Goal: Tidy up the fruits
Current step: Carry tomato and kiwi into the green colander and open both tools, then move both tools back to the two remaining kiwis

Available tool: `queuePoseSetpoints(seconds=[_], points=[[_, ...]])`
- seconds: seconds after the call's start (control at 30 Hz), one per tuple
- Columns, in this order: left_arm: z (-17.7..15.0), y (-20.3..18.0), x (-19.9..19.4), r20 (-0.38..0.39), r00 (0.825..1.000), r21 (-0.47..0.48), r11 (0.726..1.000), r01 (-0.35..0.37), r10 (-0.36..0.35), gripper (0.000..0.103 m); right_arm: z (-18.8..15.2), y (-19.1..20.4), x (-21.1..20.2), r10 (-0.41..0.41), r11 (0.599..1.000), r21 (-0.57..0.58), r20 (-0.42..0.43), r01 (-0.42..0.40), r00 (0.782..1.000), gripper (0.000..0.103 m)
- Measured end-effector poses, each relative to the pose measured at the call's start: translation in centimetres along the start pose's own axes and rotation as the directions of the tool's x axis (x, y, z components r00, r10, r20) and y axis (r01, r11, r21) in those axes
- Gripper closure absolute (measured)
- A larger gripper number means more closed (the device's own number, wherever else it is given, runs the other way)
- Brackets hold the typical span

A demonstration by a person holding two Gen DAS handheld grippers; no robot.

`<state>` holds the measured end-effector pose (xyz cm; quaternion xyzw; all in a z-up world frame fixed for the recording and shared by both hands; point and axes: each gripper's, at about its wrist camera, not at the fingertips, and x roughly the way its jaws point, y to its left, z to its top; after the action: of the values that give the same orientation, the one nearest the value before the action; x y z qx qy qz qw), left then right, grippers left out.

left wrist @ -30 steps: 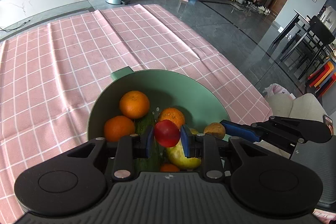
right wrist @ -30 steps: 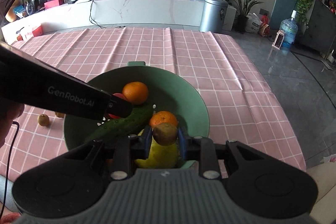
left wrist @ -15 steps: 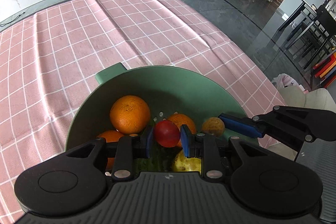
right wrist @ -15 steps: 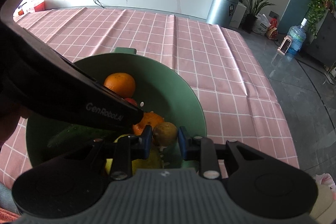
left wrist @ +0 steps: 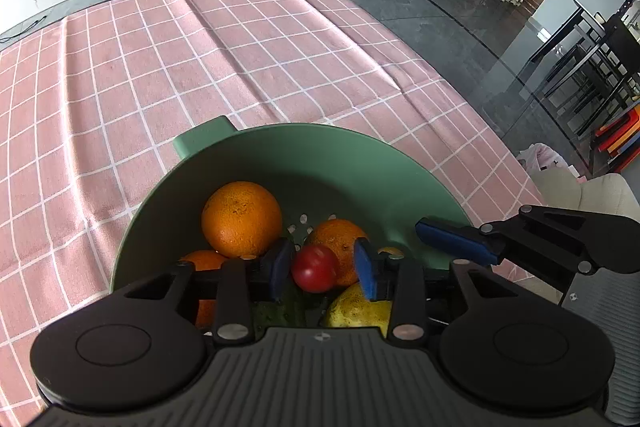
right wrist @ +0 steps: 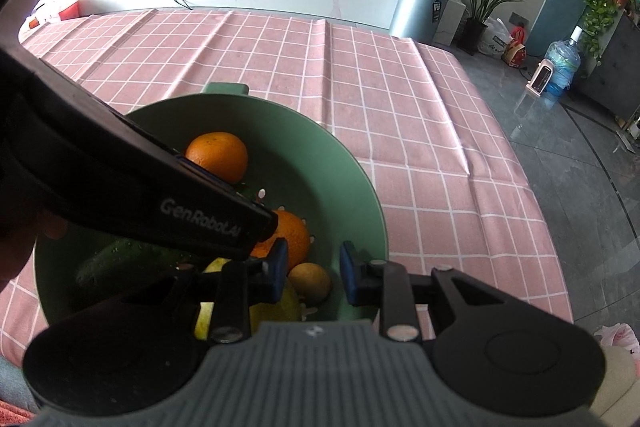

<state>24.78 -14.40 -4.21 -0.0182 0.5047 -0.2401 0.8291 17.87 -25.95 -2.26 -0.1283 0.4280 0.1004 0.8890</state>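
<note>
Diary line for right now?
left gripper: just opened around red fruit | right gripper: open around brown fruit | place: green bowl

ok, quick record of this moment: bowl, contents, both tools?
bowl: green bowl on pink checked cloth
contents: oranges, cucumber, yellow fruit
left tool: open, jaws have just been opening; red fruit between them, gap at one pad
right tool: open; small brown fruit between the jaws, clear of one pad, seemingly resting on the yellow fruit
task state: both fruits are down inside the bowl; tools not yet pulled out
</note>
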Motion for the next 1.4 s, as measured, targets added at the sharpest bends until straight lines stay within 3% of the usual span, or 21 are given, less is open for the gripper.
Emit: queuePoseSetpoints(seconds=[0.13,0.33,0.47,0.67,1.03,1.4], points=[[-0.2,-0.4,-0.9,0.010,1.000,0.017,1.000,-0.002,0.002,0.047,0.1,0.1,-0.4,-0.009,1.000,0.005,-0.003,0.009,1.000,0.076],[-0.8,-0.7,-3.6,0.042,0.999,0.039,0.999,-0.023,0.022,0.046,0.1,0.2,-2.1,-0.006,0.999,0.034,0.015,0.006,1.000,0.054],[-1.4,-0.8,-6.3,0.080,0.995,0.058,0.997,-0.060,0.055,0.045,0.1,0.8,-3.8,-0.017,0.998,0.061,0.045,0.015,0.999,0.053],[-3.6,-0.3,-10.6,0.145,0.984,0.085,0.990,-0.115,0.102,0.045,-0.4,2.8,-7.1,0.015,0.988,0.151,0.139,-0.036,0.990,0.053],[-9.0,3.3,-17.4,0.251,0.946,0.053,0.973,-0.226,0.206,0.045,-2.7,8.2,-10.7,0.035,0.958,0.265,0.273,-0.111,0.961,0.053],[-13.8,7.3,-18.4,0.279,0.920,-0.024,0.960,-0.281,0.276,0.045,-4.3,14.8,-11.0,0.113,0.959,0.219,0.290,-0.181,0.950,0.053]])
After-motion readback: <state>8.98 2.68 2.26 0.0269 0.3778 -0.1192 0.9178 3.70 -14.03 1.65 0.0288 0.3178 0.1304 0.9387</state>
